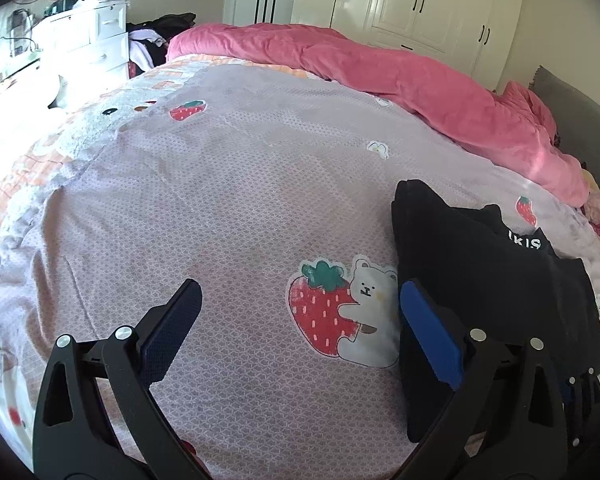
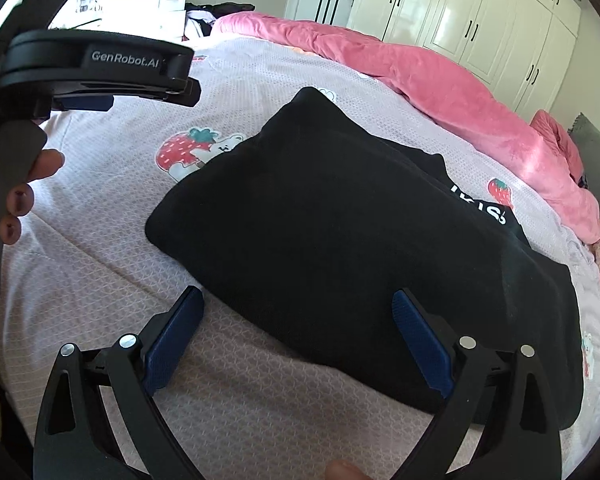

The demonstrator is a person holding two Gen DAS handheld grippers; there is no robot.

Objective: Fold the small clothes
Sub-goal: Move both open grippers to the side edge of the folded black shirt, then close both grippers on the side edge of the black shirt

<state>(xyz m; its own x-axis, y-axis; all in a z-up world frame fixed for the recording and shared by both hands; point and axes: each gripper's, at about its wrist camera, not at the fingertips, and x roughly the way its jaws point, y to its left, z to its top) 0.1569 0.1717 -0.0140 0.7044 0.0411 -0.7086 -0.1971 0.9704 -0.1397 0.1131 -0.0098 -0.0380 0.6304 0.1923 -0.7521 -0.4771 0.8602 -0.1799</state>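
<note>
Two grippers hang wide open and empty over our bed: the left gripper [image 1: 300, 340] above bare sheet, the right gripper [image 2: 298, 338] just at the near edge of the black garment [image 2: 340, 216]; the garment lies folded, soft and thick, on the strawberry-print sheet [image 1: 220, 200]; we judge a one-layer pinch could drag the fold apart, since the knit looks limp and the quilted sheet may ruck; a pink duvet [image 1: 380, 72] bunches beyond.
</note>
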